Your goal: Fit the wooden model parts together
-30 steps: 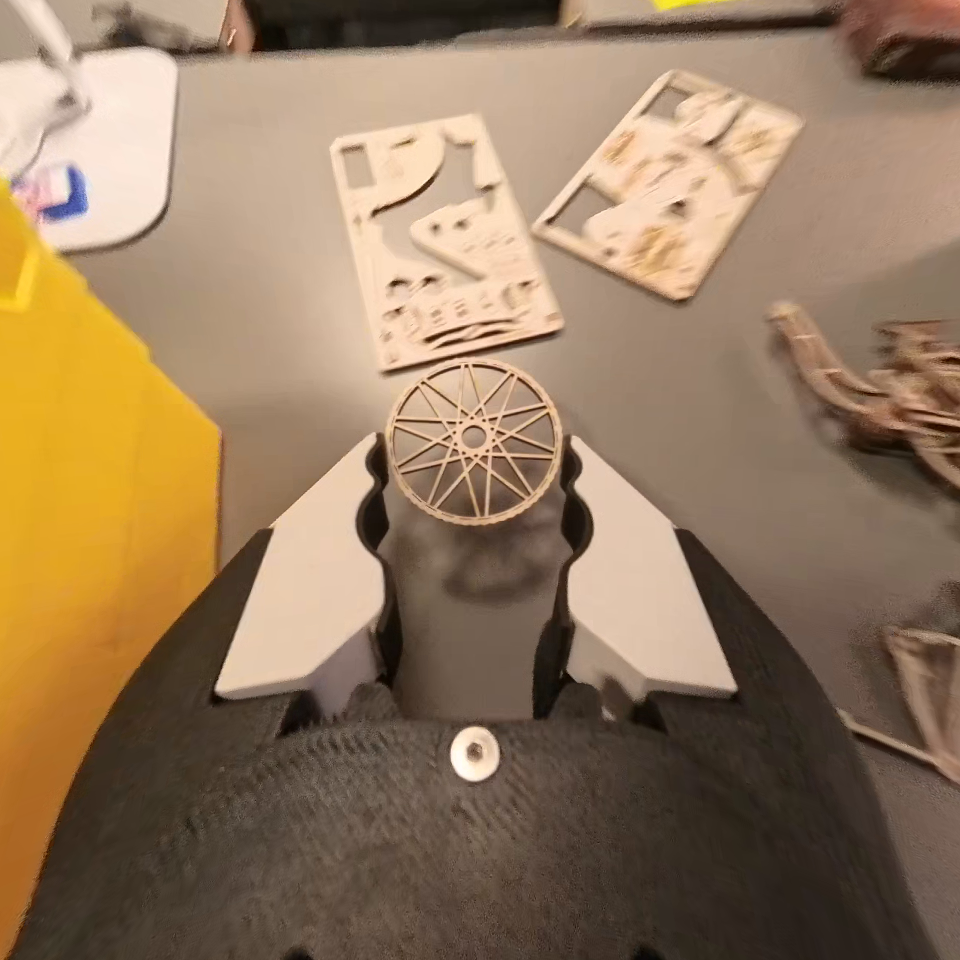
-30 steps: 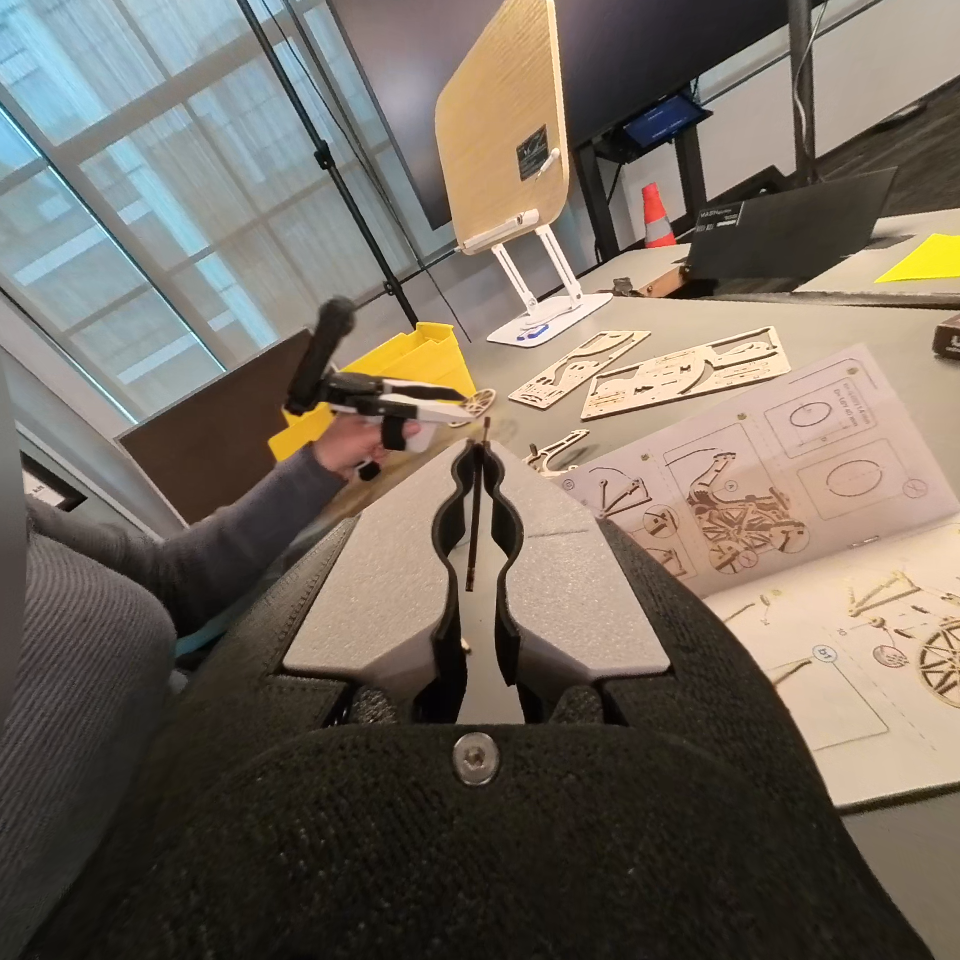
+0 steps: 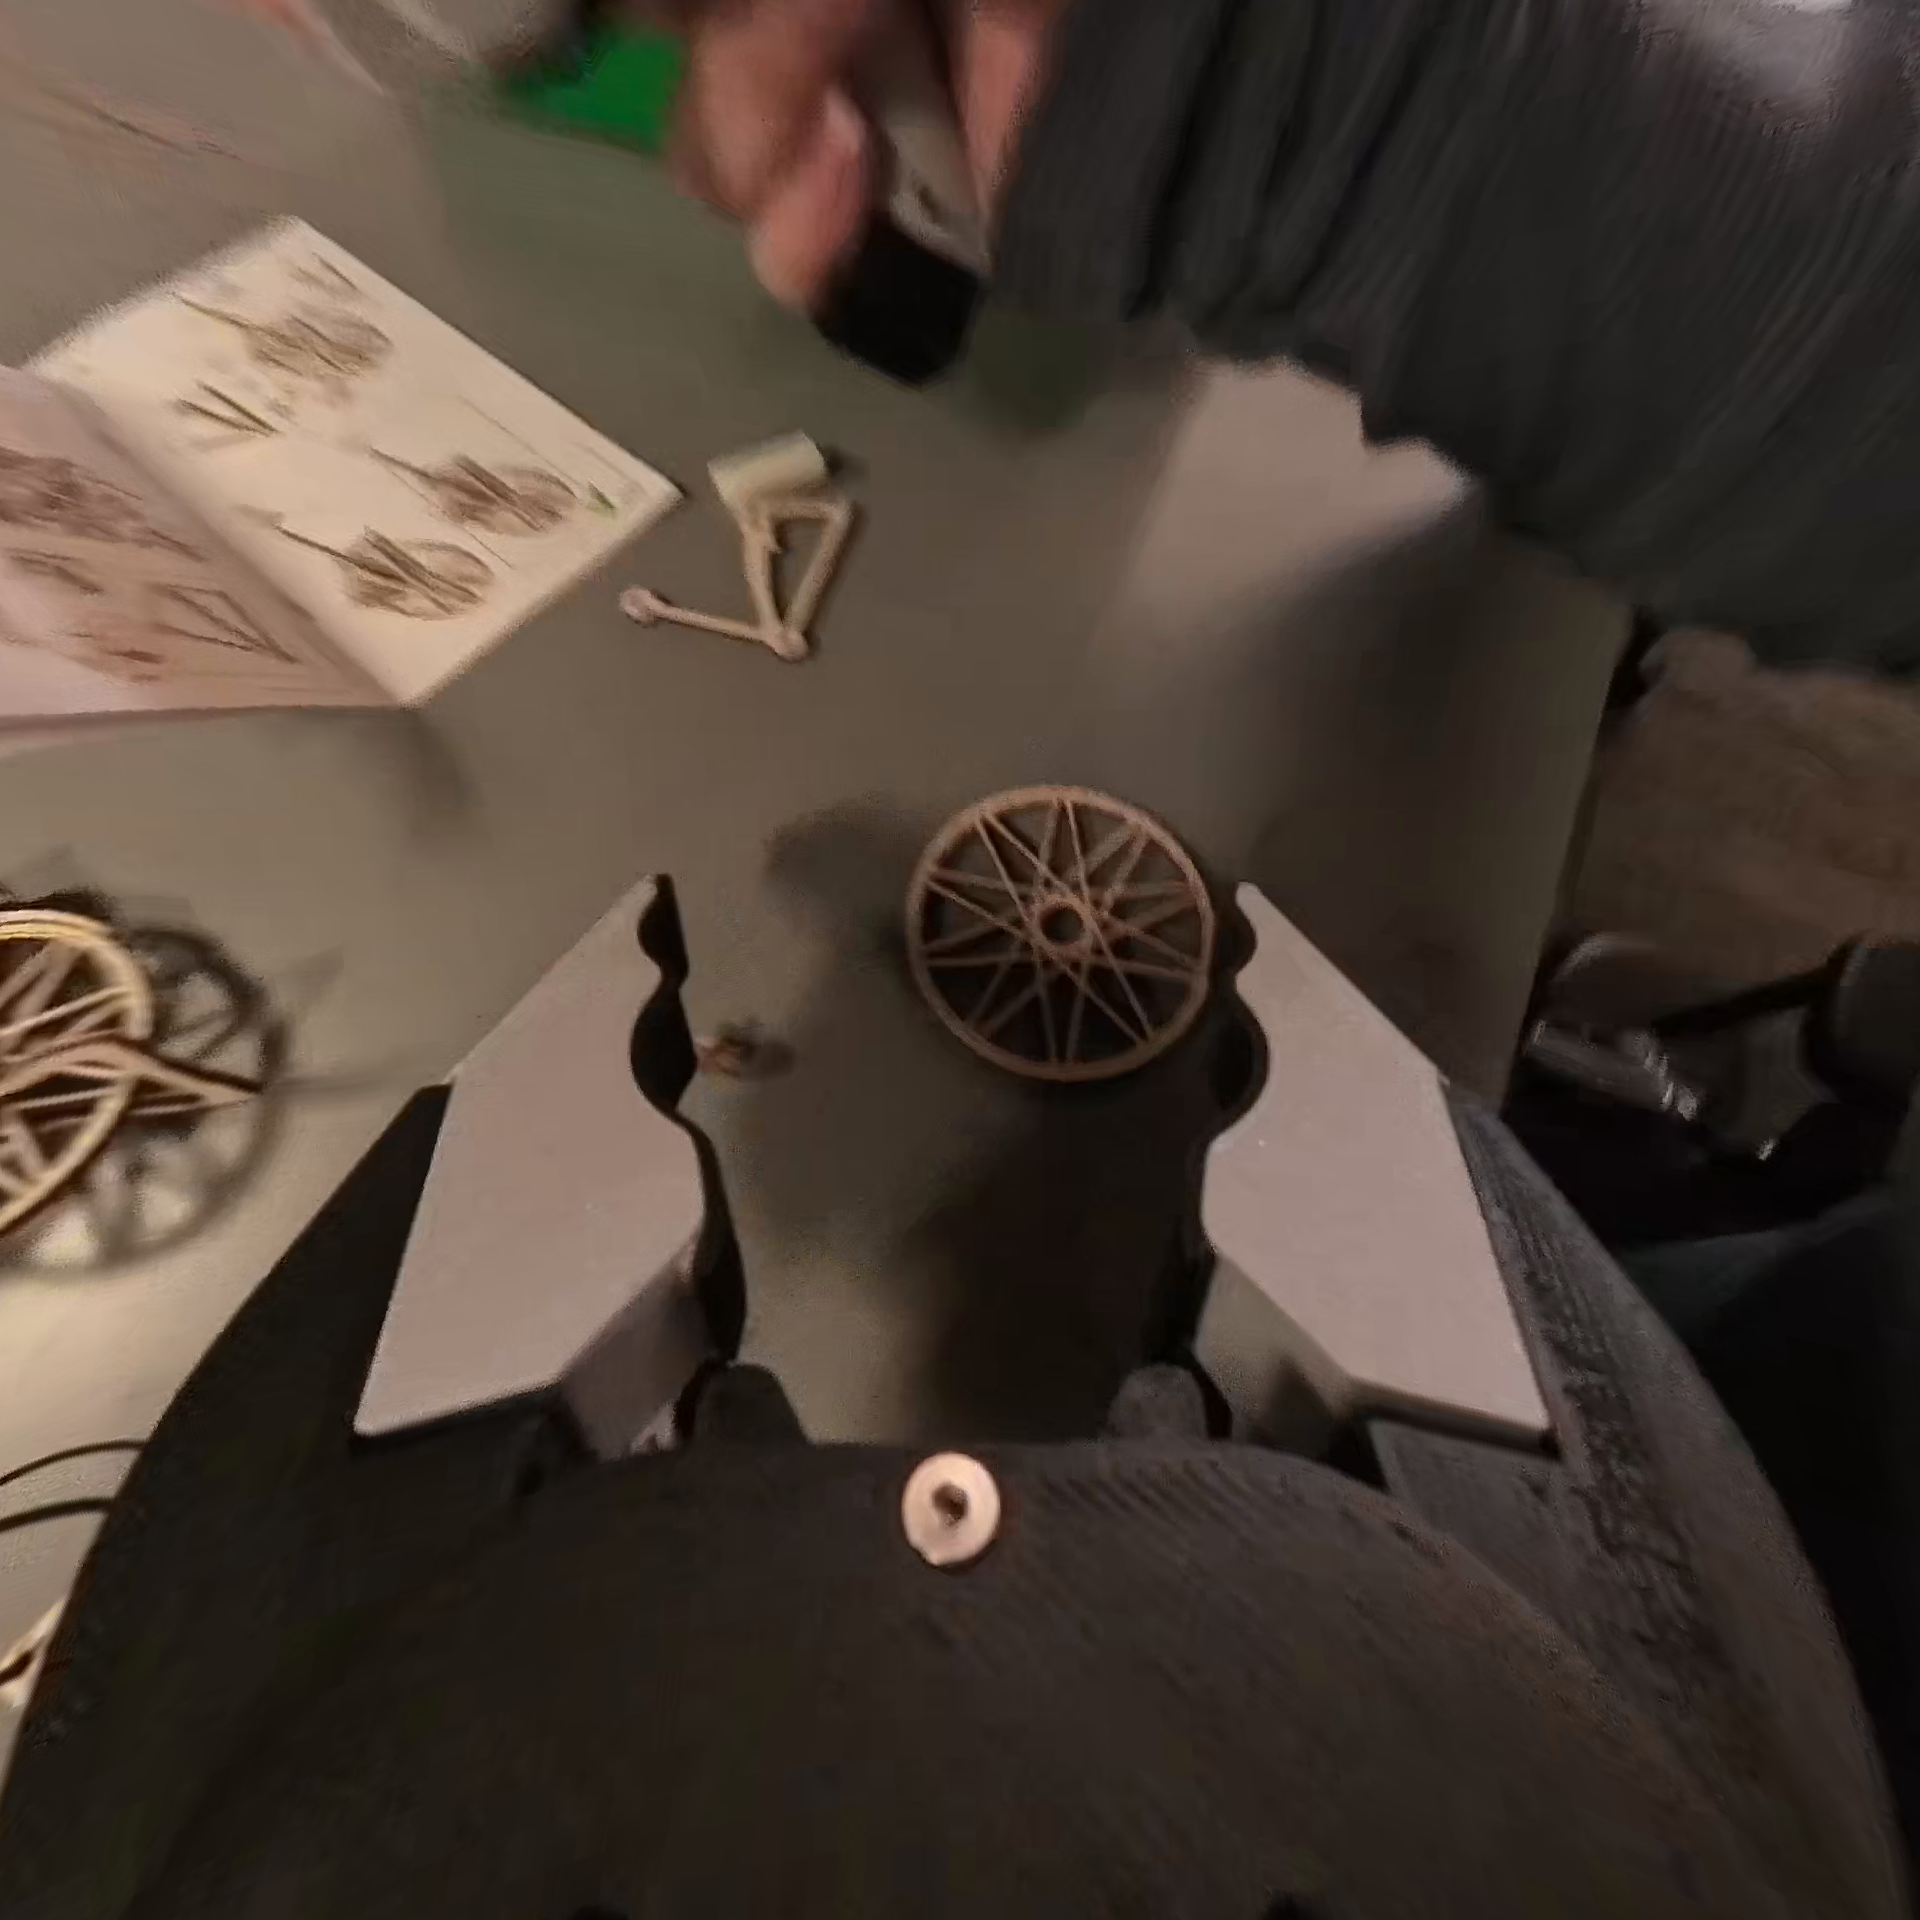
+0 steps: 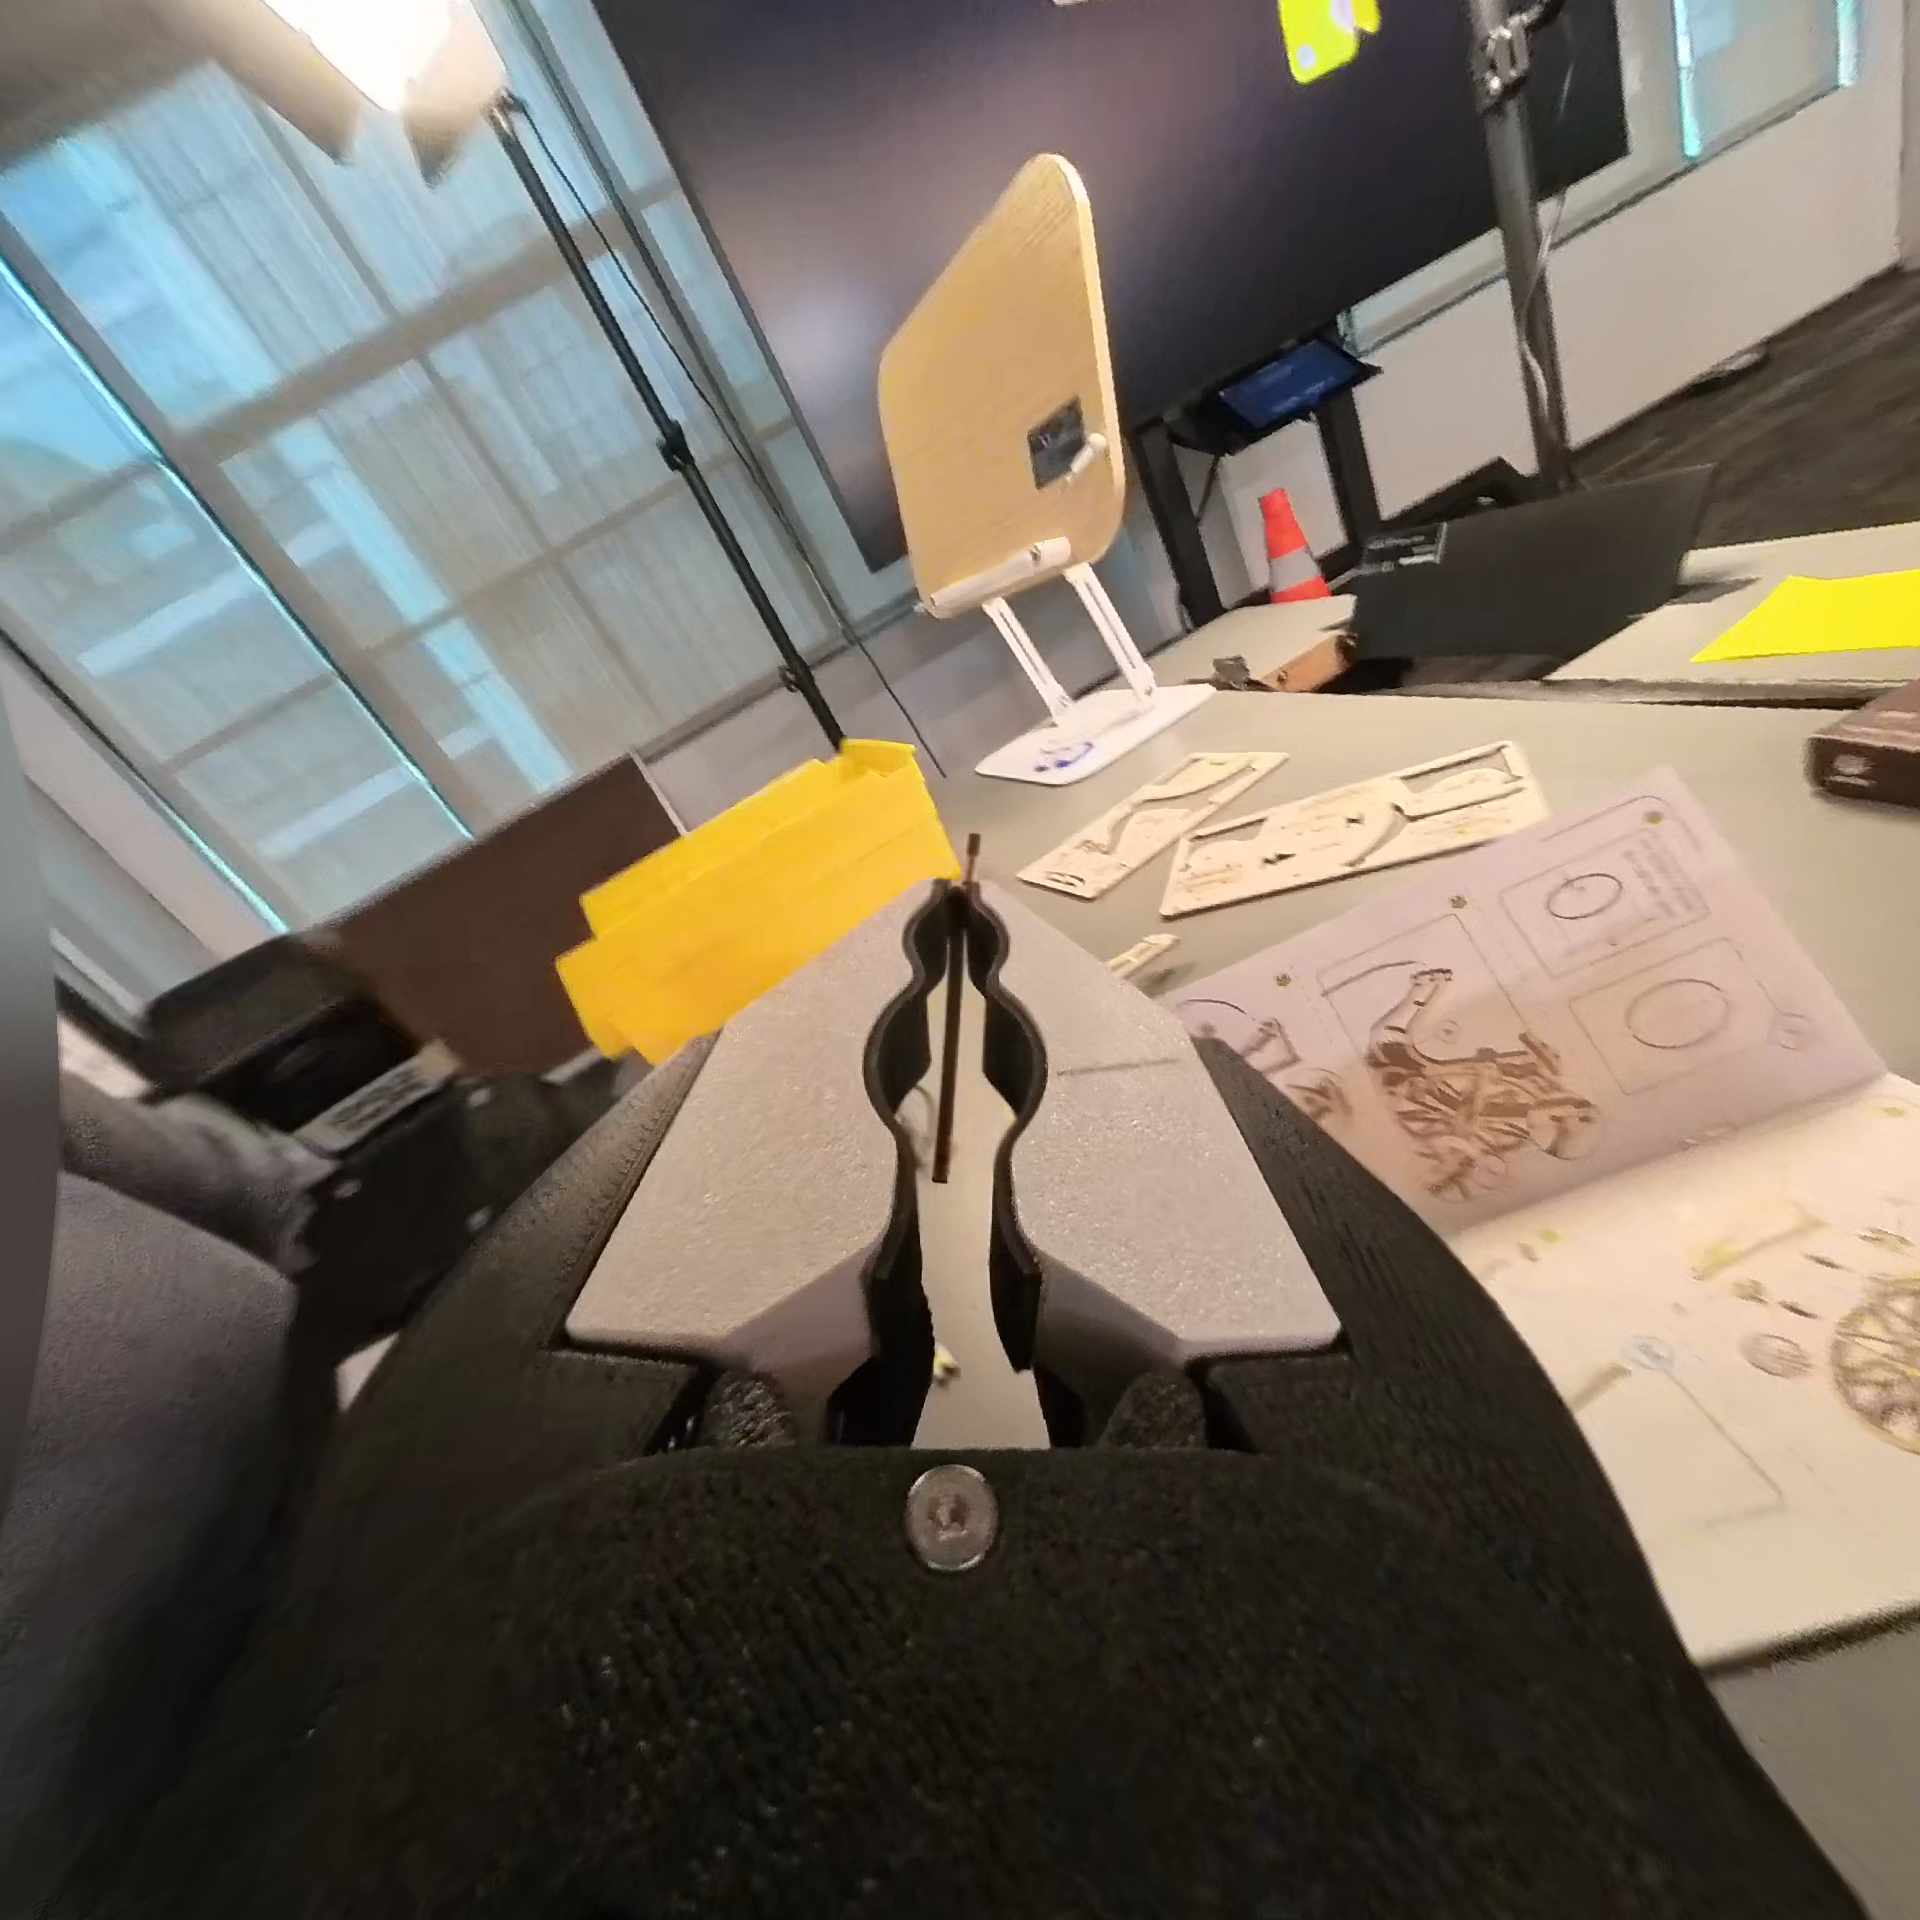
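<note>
The small spoked wooden wheel sits just right of the middle of the left wrist view, its rim against the inner edge of the right-hand finger of the left gripper. Those fingers stand wide apart, and the left-hand one is clear of the wheel; whether the wheel is lying on the grey counter or hanging from that one finger cannot be told. At the left edge of the frame lies a larger, blurred wheel assembly, at upper left an open instruction booklet, and beside its corner a small pale frame piece. At the top a hand shows, blurred.

In the right wrist view the right gripper has its fingers pinched nearly together on a thin dark wooden rod, whose tip pokes out past the fingertips. Beyond lie two laser-cut wooden sheets and a yellow bin.
</note>
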Tool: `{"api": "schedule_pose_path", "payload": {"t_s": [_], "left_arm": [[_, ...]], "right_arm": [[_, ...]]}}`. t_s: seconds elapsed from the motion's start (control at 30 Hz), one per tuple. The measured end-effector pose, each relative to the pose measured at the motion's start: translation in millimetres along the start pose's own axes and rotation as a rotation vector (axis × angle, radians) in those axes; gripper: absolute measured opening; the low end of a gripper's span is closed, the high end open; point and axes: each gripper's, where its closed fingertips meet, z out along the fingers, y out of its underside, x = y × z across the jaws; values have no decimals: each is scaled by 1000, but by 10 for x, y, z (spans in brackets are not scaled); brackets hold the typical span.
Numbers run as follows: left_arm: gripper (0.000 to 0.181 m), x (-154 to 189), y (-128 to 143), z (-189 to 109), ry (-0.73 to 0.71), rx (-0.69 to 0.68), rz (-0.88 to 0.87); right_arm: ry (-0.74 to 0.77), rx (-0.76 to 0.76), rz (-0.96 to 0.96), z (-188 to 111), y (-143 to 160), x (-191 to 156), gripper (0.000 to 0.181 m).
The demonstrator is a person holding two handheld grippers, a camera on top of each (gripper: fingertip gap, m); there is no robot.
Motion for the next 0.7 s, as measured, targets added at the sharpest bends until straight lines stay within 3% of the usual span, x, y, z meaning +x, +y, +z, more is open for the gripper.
{"api": "schedule_pose_path", "payload": {"t_s": [0.17,0.3,0.4,0.57,0.7], "left_arm": [[78,-682,-657,-437,-41,398,-251],[66,-1007,-1117,-903,205,773,-529],[49,-1167,-1049,-847,239,761,-619],[16,-1038,-1015,-771,390,753,-644],[15,-916,-1039,-713,466,743,-626]], "right_arm": [[-179,66,174,53,-18,-207,0],[-236,60,191,94,35,-278,0],[-262,71,192,93,22,-319,0],[-269,66,186,94,26,-329,0],[-262,39,160,104,66,-322,0]]}}
